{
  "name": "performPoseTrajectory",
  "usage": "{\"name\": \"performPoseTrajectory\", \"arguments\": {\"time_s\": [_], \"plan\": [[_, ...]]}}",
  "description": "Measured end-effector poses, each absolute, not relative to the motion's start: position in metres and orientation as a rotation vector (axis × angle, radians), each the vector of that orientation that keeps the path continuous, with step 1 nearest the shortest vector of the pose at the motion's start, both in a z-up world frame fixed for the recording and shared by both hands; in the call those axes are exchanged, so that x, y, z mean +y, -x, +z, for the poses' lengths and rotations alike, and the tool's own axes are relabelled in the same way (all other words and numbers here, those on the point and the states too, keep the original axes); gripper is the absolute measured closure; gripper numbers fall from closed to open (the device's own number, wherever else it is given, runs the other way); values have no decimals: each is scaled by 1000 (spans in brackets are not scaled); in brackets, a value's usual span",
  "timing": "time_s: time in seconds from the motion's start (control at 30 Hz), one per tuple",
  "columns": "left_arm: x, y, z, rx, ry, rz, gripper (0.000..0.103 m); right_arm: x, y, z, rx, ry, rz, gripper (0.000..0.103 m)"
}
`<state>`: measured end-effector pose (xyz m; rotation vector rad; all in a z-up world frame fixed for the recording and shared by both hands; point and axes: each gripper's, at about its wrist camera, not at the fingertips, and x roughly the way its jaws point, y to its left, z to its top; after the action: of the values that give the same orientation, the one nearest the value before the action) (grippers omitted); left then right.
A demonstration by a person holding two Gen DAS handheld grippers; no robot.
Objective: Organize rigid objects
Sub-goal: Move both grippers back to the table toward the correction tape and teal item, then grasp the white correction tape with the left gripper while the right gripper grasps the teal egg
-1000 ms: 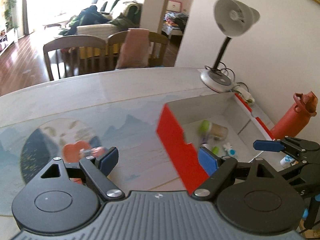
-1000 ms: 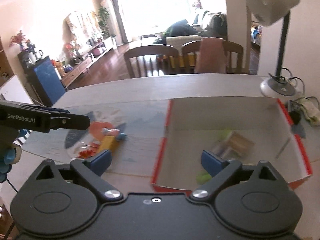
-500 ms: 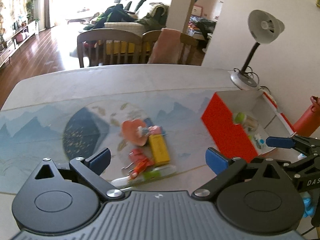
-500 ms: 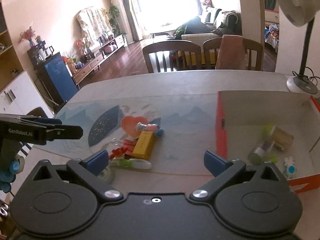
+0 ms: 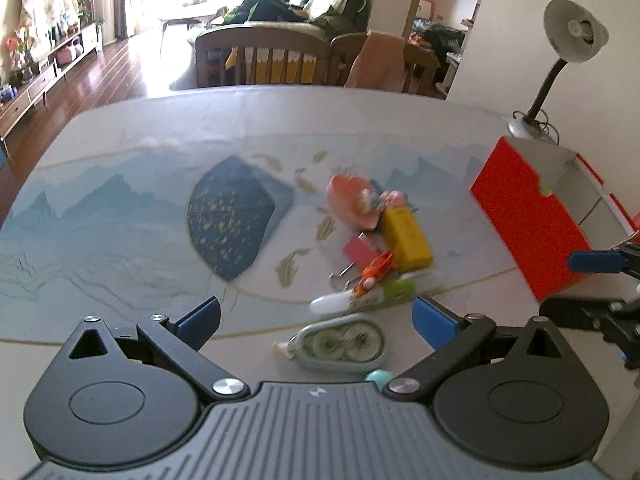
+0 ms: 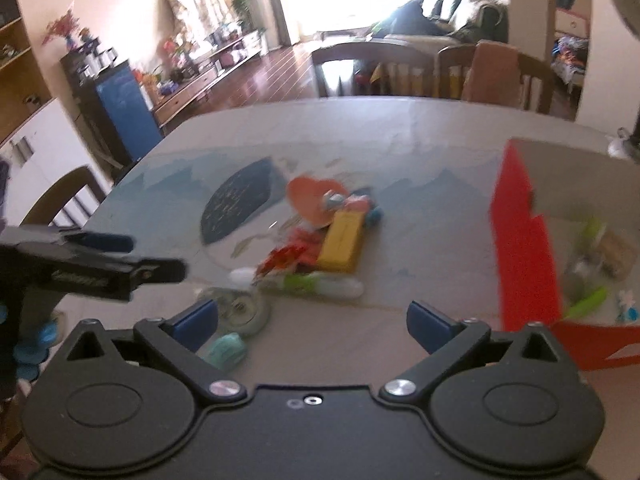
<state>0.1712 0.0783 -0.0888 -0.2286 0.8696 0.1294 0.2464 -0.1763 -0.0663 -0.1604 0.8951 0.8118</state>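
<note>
- Plainly, the left gripper (image 5: 316, 318) has its jaws spread wide with nothing clamped; its blue pads (image 5: 434, 320) stand clear of everything on the table (image 5: 120, 128).
- Just ahead of and slightly below that gap lies an oval tape dispenser (image 5: 340, 344), flat, its long axis running across the jaws, with a small teal piece (image 5: 378, 376) at its near right end.
- Beyond it a white and green tube (image 5: 368, 296) lies crosswise too, its white end toward the left finger.
- Farther out, a yellow block (image 5: 406, 236) has its long axis running away from the jaws, tilted a little rightward at its near end; a red piece (image 5: 358, 250) and an orange wrapper (image 5: 374, 270) touch its left side, and a pink heart dish (image 5: 352, 200) sits at its far end.
- Right of the jaws stands the red box (image 5: 528, 224), well apart from the pile.
- Likewise the right gripper (image 6: 312, 322) is wide open and empty, pads off everything.
- Ahead of its left finger lies the pile, blurred; the yellow block (image 6: 342, 242) points away, leaning right at the far end.
- To the right of its jaws the red box (image 6: 524, 232) holds several blurred items.
</note>
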Motion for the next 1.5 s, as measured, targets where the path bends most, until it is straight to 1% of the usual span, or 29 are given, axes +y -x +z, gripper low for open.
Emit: {"name": "performPoseTrajectory", "arguments": {"time_s": [0.3, 0.53, 0.67, 0.9, 1.07, 1.13, 1.17, 1.23, 1.33, 1.4, 1.47, 1.5], "plan": [[77, -172, -121, 898, 246, 85, 0, -135, -204, -102, 920, 294, 916, 11], [68, -180, -138, 907, 203, 41, 0, -115, -193, -126, 933, 340, 929, 18], [64, -186, -146, 908, 187, 21, 0, -107, -190, -138, 933, 352, 926, 26], [55, -200, -158, 913, 144, 5, 1, -99, -193, -147, 932, 354, 918, 34], [50, -204, -164, 914, 121, 1, 1, -94, -195, -151, 932, 356, 914, 43], [49, -205, -167, 919, 124, 6, 2, -93, -195, -152, 934, 360, 914, 45], [50, -206, -168, 921, 126, 11, 3, -92, -195, -153, 931, 362, 913, 45], [51, -207, -171, 932, 141, 12, 11, -91, -194, -153, 923, 367, 915, 46], [50, -206, -173, 932, 139, 22, 14, -89, -194, -153, 918, 371, 919, 50], [49, -206, -173, 929, 133, 24, 15, -87, -194, -154, 910, 380, 920, 55], [47, -206, -173, 926, 126, 27, 21, -87, -193, -154, 900, 391, 919, 64], [47, -205, -172, 923, 122, 28, 23, -86, -193, -153, 898, 393, 919, 66]]}}
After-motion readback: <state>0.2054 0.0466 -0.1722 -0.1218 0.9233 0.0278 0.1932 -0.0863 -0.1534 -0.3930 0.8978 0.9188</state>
